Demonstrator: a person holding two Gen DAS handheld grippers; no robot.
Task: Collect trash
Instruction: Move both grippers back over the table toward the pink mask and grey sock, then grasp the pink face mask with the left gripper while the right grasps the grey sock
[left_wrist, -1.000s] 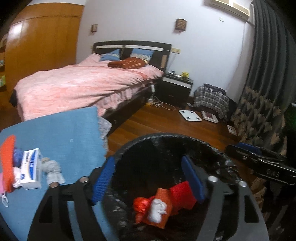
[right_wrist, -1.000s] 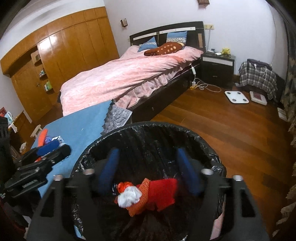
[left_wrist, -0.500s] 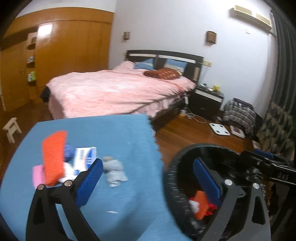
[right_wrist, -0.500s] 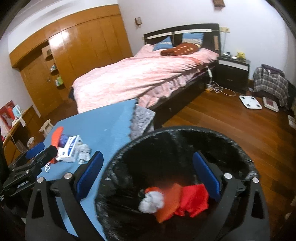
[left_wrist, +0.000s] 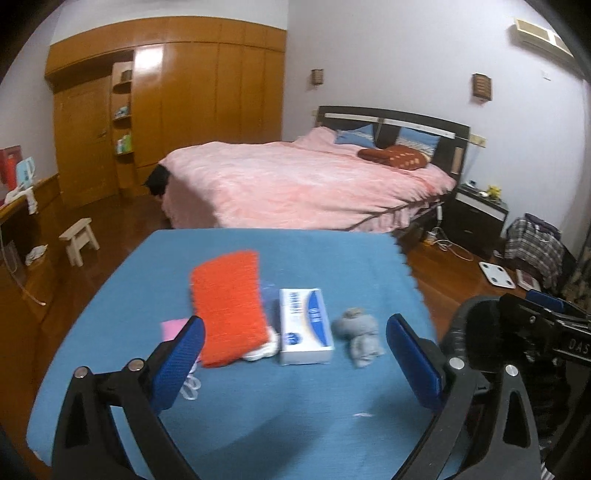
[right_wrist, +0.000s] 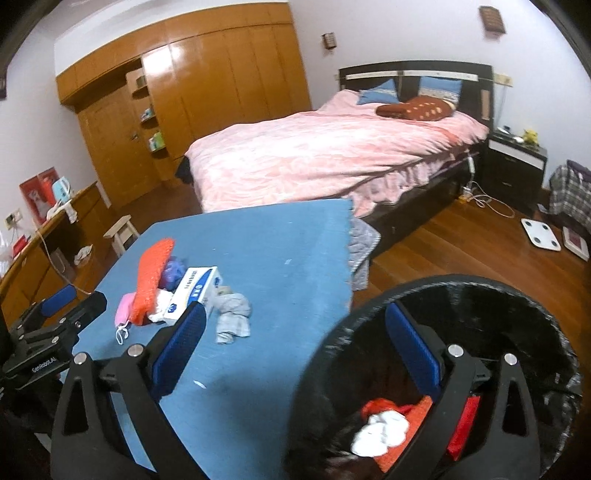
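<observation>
Left gripper (left_wrist: 295, 354) jaws wide apart, nothing held; you aim it over blue table (left_wrist: 280, 424), likely lining up next pick. Orange mesh pad (left_wrist: 229, 310) at 11 o'clock from jaws, white-blue box (left_wrist: 304, 326) at 12, grey crumpled rag (left_wrist: 360, 336) at 1. Bin rim at 3 o'clock, beside table edge.

Right gripper (right_wrist: 295, 347) jaws also spread, empty, straddling table edge and black-lined bin (right_wrist: 517, 295). Bin holds red-orange scraps (right_wrist: 391, 410) and white wad (right_wrist: 380, 432). Remaining trash sits at 10 o'clock.
</observation>
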